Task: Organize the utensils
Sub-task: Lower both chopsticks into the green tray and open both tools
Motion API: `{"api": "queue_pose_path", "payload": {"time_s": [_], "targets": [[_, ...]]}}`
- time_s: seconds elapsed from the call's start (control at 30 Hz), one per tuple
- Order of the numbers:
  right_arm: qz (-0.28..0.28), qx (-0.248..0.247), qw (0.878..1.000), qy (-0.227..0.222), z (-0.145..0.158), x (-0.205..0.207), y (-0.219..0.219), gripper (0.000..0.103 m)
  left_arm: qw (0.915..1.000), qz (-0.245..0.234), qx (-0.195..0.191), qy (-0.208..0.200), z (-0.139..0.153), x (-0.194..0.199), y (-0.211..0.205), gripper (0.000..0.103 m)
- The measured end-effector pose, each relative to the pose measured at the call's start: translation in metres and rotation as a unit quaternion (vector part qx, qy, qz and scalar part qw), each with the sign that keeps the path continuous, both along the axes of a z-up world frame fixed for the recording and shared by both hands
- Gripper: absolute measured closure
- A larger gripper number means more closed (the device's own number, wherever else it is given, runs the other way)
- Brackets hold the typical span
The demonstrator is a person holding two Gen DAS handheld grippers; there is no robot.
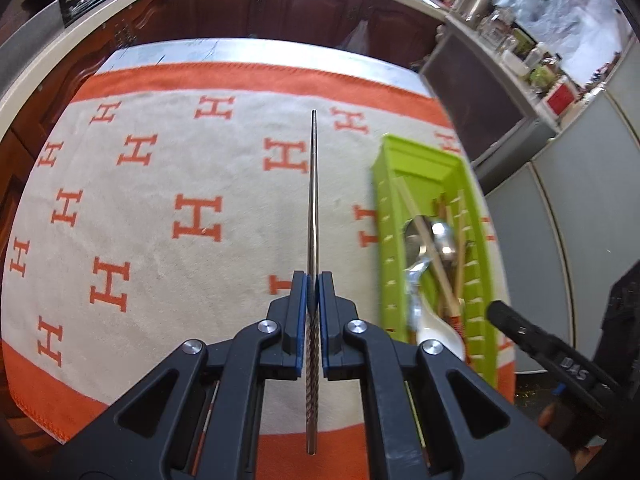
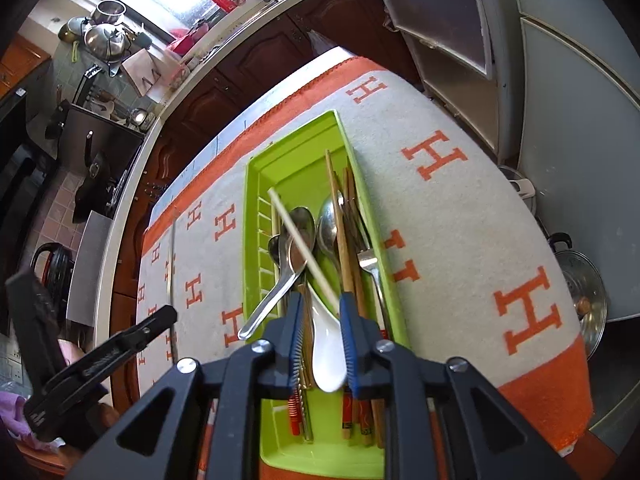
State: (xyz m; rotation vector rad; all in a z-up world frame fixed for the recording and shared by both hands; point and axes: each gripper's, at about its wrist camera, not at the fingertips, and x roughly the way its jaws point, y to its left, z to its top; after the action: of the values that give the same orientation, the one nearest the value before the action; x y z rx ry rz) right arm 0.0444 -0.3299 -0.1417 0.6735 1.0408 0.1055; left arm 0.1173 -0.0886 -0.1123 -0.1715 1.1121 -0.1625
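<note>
My left gripper point(image 1: 313, 284) is shut on a thin metal chopstick point(image 1: 314, 200) with a twisted handle, which points straight ahead above the cloth. To its right lies the green utensil tray point(image 1: 384, 208). My right gripper point(image 2: 320, 304) hangs over the near part of that tray point(image 2: 252, 208) with its jaws apart and nothing pressed between the pads. A white ceramic spoon point(image 2: 326, 348) lies in the tray below them. A pale chopstick point(image 2: 300, 240) lies slantwise across the metal spoons point(image 2: 302, 224), its near end by the right finger. Wooden chopsticks point(image 2: 344, 248) and a fork point(image 2: 370, 260) lie alongside.
A cream cloth with orange H letters point(image 1: 160, 200) covers the table. Dark wooden cabinets point(image 1: 280, 4) run behind it. A grey fridge point(image 2: 580, 120) stands past the table's right edge, and a lidded steel pot point(image 2: 584, 292) sits low beside it.
</note>
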Motion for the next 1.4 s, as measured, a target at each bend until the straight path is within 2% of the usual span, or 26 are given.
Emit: {"api": "queue_pose_path", "payload": {"time_s": [0.27,0.53,0.73,1.0,1.1,1.17,1.23,1.4], "targets": [[-0.034,-0.001,0.999,-0.013,0.014,-0.011,-0.012,0.085,0.997,-0.064,-0.042,0.016,0.023,-0.005,-0.045,0.1],[-0.05,-0.005,0.999,-0.015,0.018,-0.018,-0.02,0.085,0.9927,-0.092,-0.053,0.056,0.007,0.002,-0.089,0.1],[-0.049,-0.01,0.999,-0.011,0.016,-0.02,-0.019,0.085,0.9916,-0.108,-0.031,0.064,-0.01,0.002,-0.103,0.099],[-0.041,-0.017,0.999,-0.01,0.017,-0.018,-0.01,0.085,0.9926,-0.119,0.01,0.021,0.003,-0.01,-0.095,0.099],[-0.035,-0.024,0.999,-0.013,0.019,-0.018,-0.004,0.085,0.9929,-0.116,0.025,0.008,0.009,-0.016,-0.086,0.086],[-0.028,-0.027,0.999,-0.015,0.019,-0.018,0.0,0.085,0.9935,-0.109,0.032,0.001,0.011,-0.02,-0.077,0.066],[-0.021,-0.033,0.999,-0.016,0.019,-0.018,0.005,0.085,0.9945,-0.097,0.04,-0.011,0.014,-0.025,-0.065,0.059],[-0.003,-0.051,0.999,-0.018,0.019,-0.017,0.02,0.085,0.9934,-0.081,0.071,-0.038,0.018,-0.041,-0.039,0.053]]}}
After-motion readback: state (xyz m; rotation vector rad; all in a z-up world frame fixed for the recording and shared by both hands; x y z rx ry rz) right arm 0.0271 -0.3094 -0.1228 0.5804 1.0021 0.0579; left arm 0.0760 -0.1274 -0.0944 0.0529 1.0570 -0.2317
